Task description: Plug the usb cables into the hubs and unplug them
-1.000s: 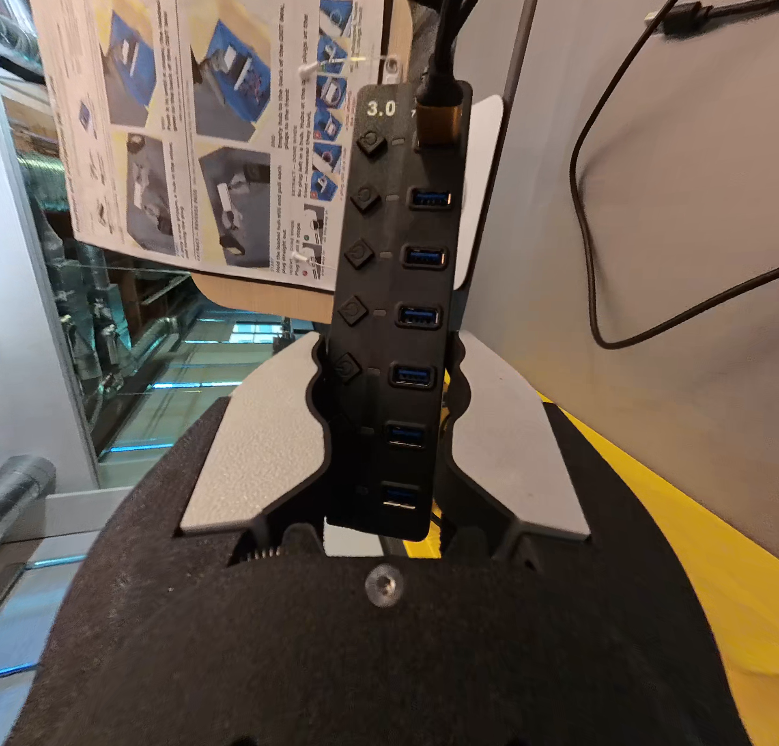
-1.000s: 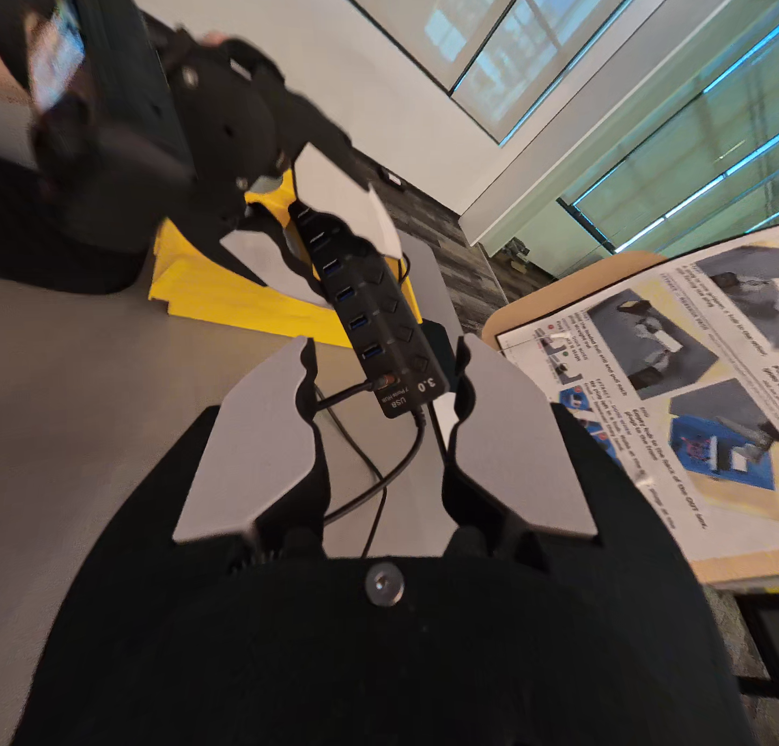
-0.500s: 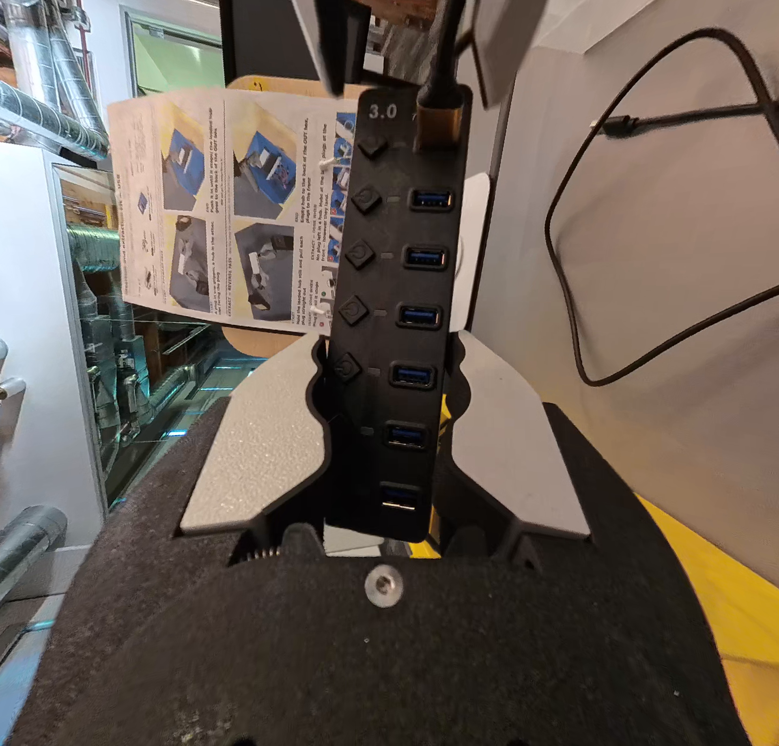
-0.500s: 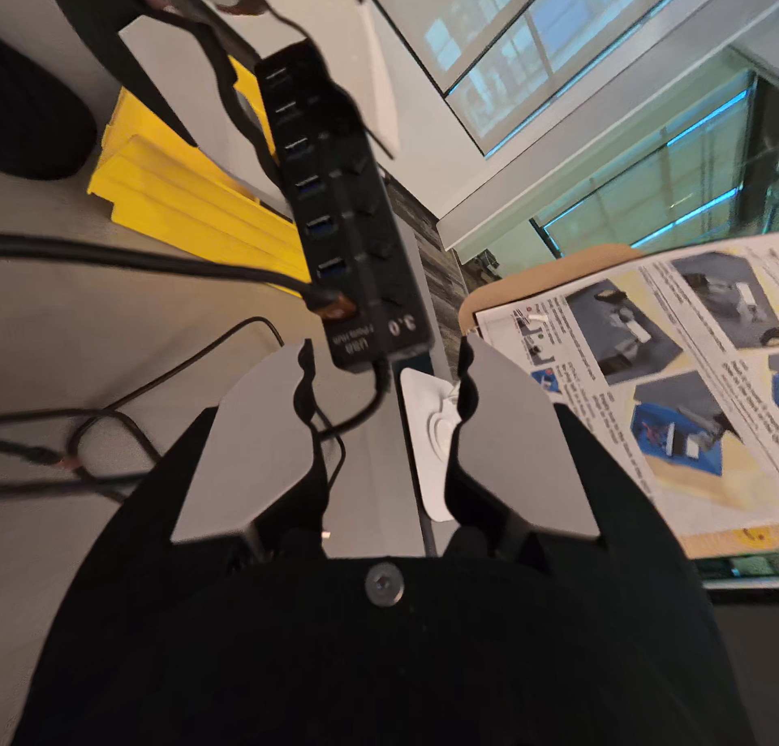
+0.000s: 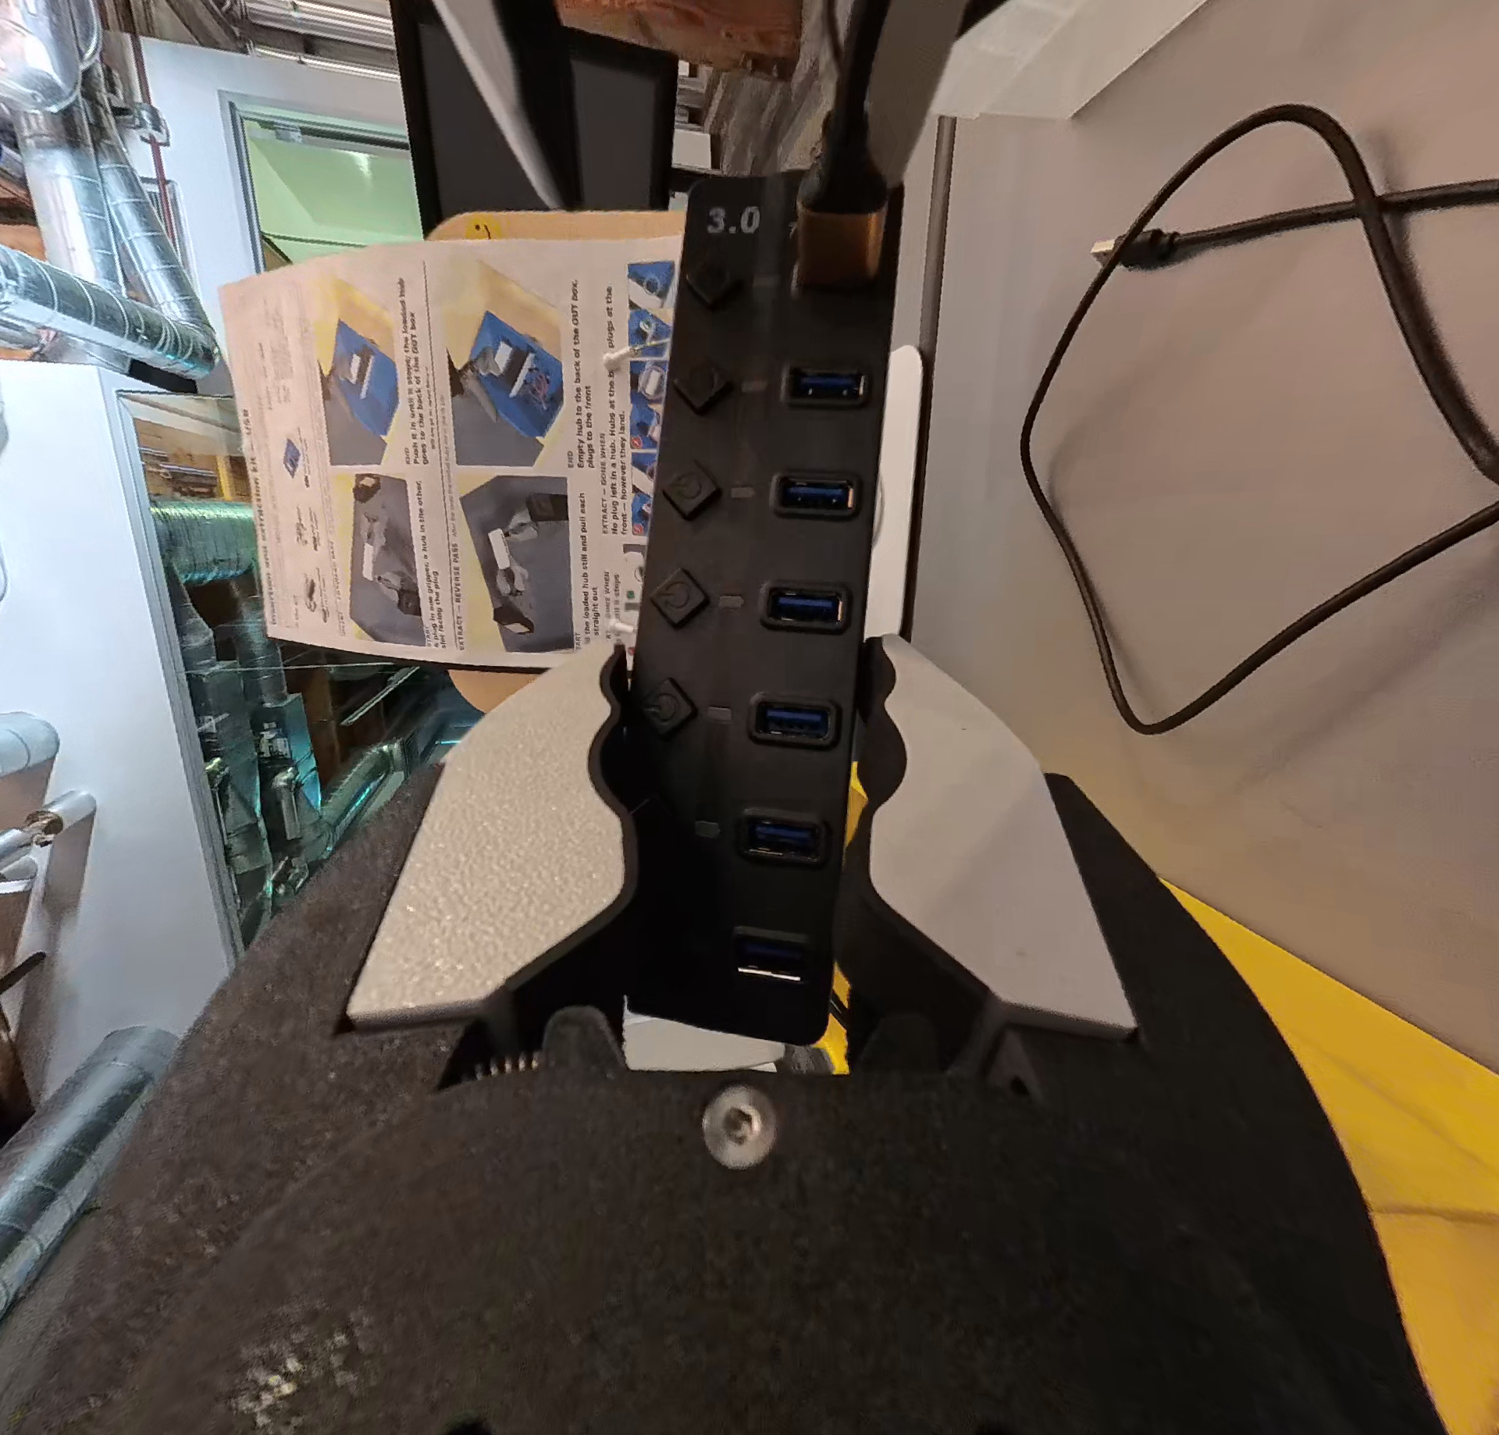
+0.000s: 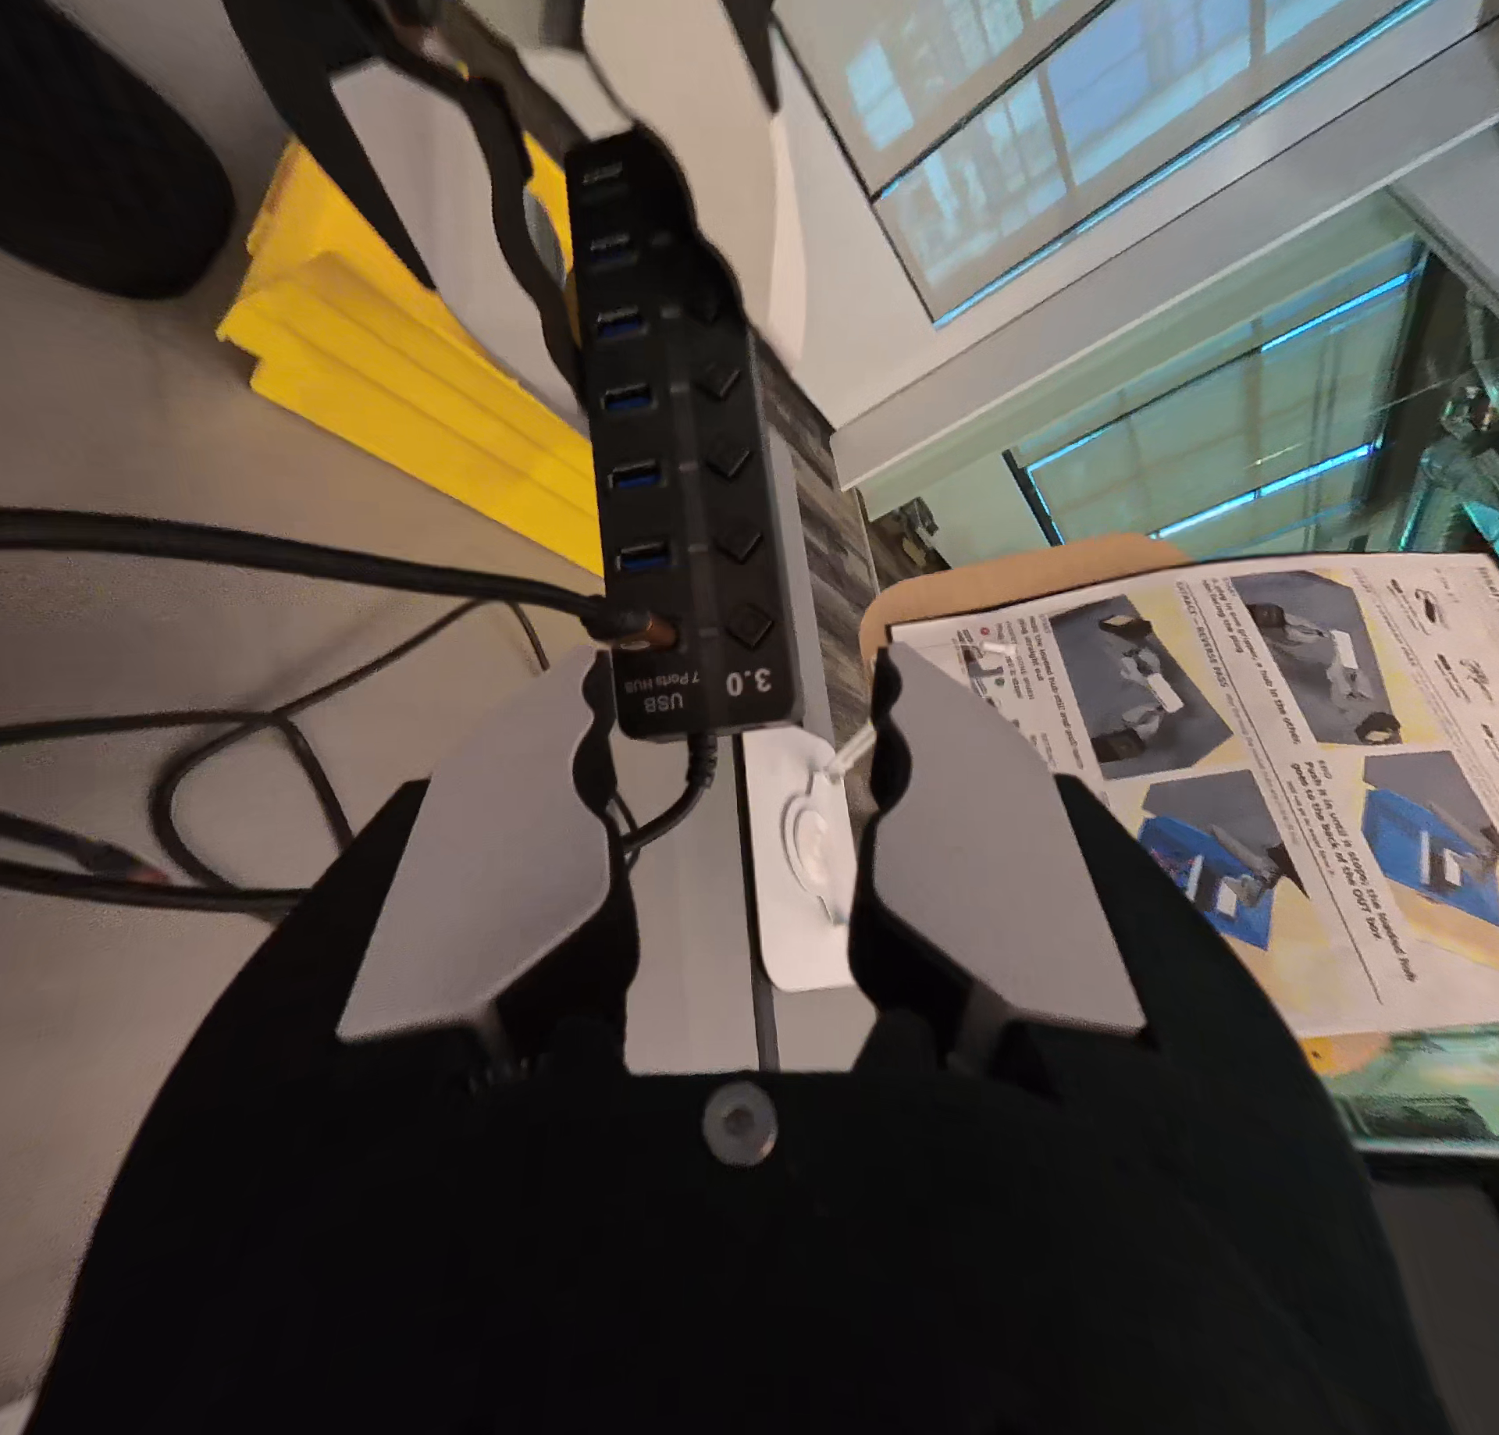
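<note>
Left gripper clamped on black USB hub, white printing at far end; gold-collared plug seated there; right gripper parted, empty, just short of hub; illustrated instruction sheet beside hub

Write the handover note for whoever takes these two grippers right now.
Left gripper: shut on the black USB hub, held off the table.
Right gripper: open, its fingertips at the hub's end beside the copper-collared plug.
Done: that one plug sits in the end port; the six blue ports are empty.
A loose cable lies on the grey table.
Left: probably grip the plug and pull it straight out.
</note>
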`<state>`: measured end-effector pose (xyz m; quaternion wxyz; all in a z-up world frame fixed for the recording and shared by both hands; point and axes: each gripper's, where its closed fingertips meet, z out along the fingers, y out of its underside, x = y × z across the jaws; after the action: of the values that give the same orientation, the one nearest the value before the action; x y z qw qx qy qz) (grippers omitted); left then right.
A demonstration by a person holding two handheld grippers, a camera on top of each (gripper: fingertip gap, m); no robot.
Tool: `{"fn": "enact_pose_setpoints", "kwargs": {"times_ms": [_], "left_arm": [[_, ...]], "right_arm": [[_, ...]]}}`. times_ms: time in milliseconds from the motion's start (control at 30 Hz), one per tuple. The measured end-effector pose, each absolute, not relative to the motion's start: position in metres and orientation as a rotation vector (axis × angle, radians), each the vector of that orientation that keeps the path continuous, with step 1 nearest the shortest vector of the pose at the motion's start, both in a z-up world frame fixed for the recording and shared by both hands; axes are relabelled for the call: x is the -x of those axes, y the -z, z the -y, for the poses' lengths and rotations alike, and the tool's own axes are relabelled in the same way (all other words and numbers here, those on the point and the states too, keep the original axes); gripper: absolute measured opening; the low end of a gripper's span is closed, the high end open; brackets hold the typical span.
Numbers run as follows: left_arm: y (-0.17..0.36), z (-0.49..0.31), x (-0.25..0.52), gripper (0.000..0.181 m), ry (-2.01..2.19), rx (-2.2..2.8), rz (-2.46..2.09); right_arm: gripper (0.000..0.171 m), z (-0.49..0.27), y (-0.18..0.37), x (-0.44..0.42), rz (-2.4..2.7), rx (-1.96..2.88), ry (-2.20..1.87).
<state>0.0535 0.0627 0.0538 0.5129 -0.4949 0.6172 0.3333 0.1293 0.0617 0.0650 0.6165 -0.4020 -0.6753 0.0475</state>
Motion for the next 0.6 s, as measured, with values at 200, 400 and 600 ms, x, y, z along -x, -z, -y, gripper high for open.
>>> {"fn": "enact_pose_setpoints", "kwargs": {"times_ms": [200, 400, 600], "left_arm": [[-0.060, -0.055, -0.062, 0.054, -0.788, 1.165, -1.503], [-0.063, -0.046, -0.074, 0.054, -0.701, 1.174, -1.512], [-0.067, -0.041, -0.084, 0.054, -0.673, 1.168, -1.519]], "right_arm": [[0.059, -0.062, -0.058, -0.132, 1.603, 0.937, -0.049], [0.060, -0.067, -0.058, -0.131, 1.605, 0.915, 0.029], [0.052, -0.070, -0.057, -0.128, 1.588, 0.896, 0.051]]}}
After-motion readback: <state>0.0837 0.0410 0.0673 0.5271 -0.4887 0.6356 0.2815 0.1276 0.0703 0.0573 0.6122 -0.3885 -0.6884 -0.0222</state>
